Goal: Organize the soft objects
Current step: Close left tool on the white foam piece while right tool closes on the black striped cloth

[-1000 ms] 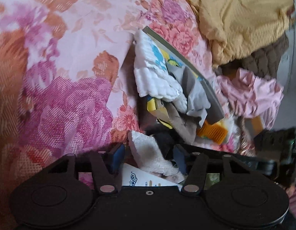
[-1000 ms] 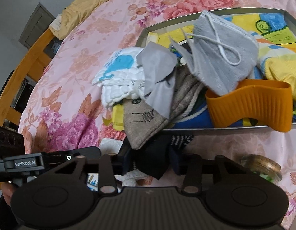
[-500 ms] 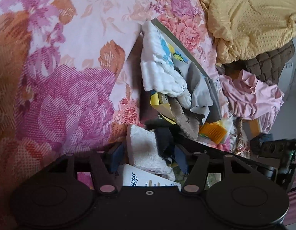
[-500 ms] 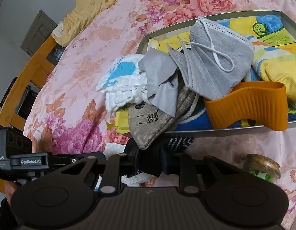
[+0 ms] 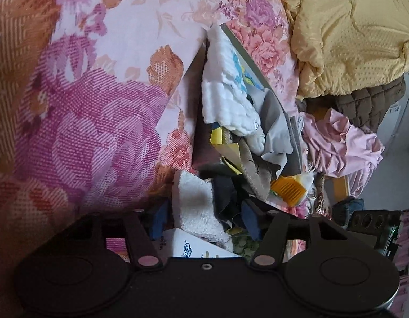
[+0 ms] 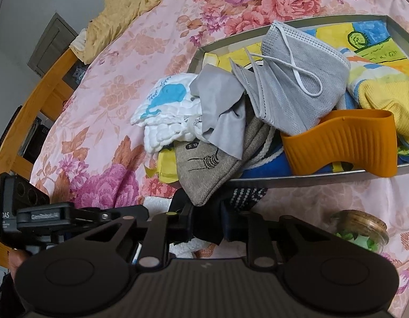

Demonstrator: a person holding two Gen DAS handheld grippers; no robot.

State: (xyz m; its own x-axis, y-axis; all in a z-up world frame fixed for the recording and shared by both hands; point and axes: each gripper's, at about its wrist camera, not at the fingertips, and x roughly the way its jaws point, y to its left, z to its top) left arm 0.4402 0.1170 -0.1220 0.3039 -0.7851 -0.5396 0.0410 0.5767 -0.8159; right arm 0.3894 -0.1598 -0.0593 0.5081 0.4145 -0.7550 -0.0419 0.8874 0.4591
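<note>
Dark cloth [image 6: 207,228] was gripped between the narrowly set pads of the right gripper [image 6: 207,225], just below the near rim of the metal tray [image 6: 323,177], on the floral bedspread [image 6: 119,61]. White terry cloth [image 5: 196,209] was seen between the jaws of the left gripper [image 5: 203,218], which were closing; the right-hand pad appeared to rest on dark fabric beside the terry cloth, but whether the terry cloth itself was pressed could not be told. Both grippers were positioned at the same spot, each visible in the other's view. The remaining soft objects were heaped at the tray's near left corner: a white quilted cloth with a blue print [image 6: 167,111], a grey cloth [image 6: 220,111], a beige pouch [image 6: 215,169], a grey face mask [image 6: 297,90] and a yellow towel [image 6: 384,98], with an orange silicone piece [image 6: 342,143] leaning over the rim. A cork-lidded jar [image 6: 360,228] stood near the right gripper. The step in hand was judged to be the separation of the two entangled cloths. For a clean result, only one layer should be caught by each claw, the pull should be slow and away from the tray so the overhanging pouch is not dragged off, and the jar should be avoided.
</note>
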